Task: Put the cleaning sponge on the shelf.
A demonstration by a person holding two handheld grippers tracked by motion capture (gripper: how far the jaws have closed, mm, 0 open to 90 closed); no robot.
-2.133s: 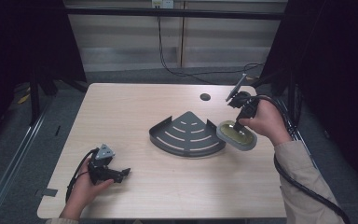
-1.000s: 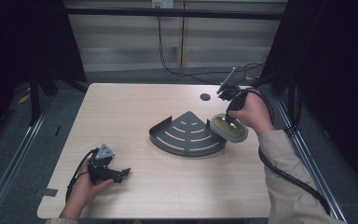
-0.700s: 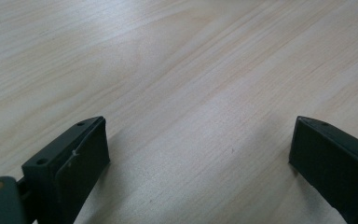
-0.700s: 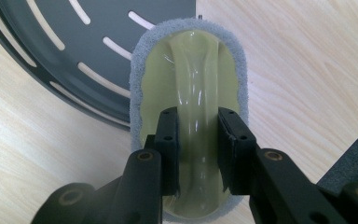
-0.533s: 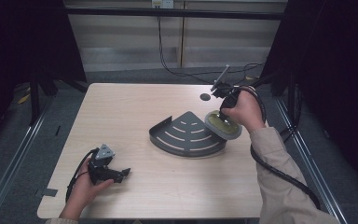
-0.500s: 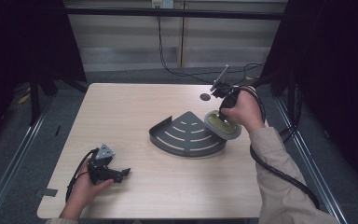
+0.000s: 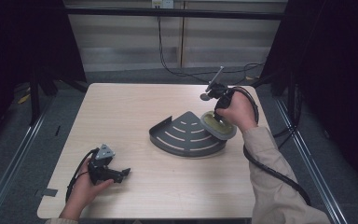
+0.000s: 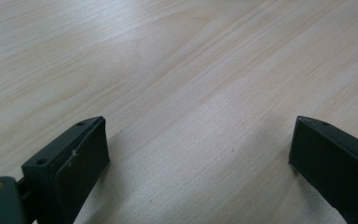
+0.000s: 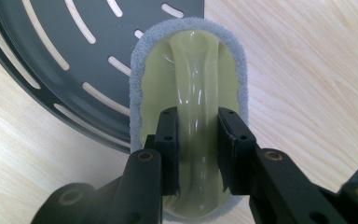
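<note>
Over the slotted rack's [image 9: 74, 56] right edge, my right hand-held gripper [image 9: 198, 140] pinches the scrubber's [image 9: 189, 70] handle lengthwise; left hand-held gripper [image 8: 198, 154] sits spread, far off.

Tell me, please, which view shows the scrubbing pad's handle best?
The right gripper view: the scrubbing pad's handle sits close up, clamped between the jaws. In the high view the scrubbing pad is small under the hand.

From above the near edge we look forward and down on the pale wooden table [image 7: 135, 107], while both gripper cameras hover close over that same tabletop.
</note>
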